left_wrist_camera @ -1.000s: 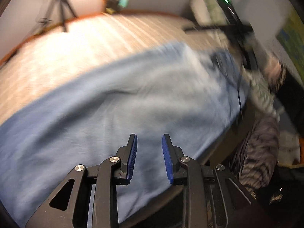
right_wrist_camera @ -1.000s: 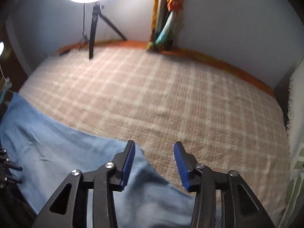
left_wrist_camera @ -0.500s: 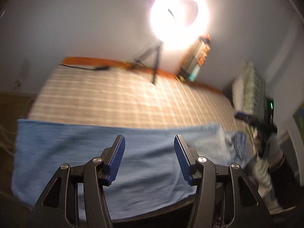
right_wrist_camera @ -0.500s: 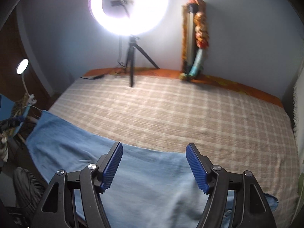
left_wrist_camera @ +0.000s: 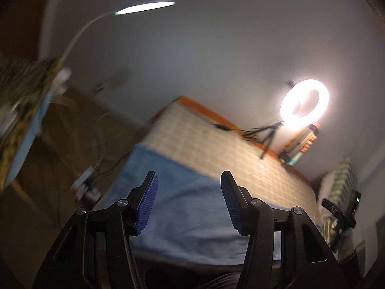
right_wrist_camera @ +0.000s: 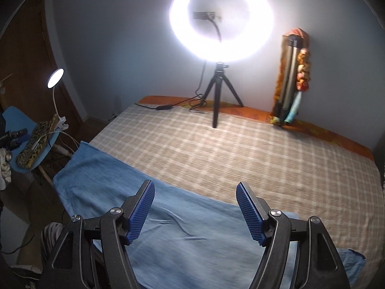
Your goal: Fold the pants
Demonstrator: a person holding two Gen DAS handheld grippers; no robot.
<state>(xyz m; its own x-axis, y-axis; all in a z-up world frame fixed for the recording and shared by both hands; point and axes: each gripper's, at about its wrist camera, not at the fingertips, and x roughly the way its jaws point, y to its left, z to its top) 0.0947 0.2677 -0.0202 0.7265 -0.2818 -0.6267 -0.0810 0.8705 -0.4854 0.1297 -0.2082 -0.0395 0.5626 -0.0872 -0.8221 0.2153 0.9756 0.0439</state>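
both grippers have lifted off the pants (right_wrist_camera: 192, 236) and swung up to face the ring light (right_wrist_camera: 221, 19). left gripper (left_wrist_camera: 189, 200) and right gripper (right_wrist_camera: 195, 210) hang released, jaws wider than a second ago, nothing between them. pants lie flat along the checked bed's (right_wrist_camera: 240, 149) near edge, lower frame.

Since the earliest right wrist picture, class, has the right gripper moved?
Yes. The right gripper has pulled up and back from the blue pants; the ring light now shows whole. Its jaws have just been opening, empty.
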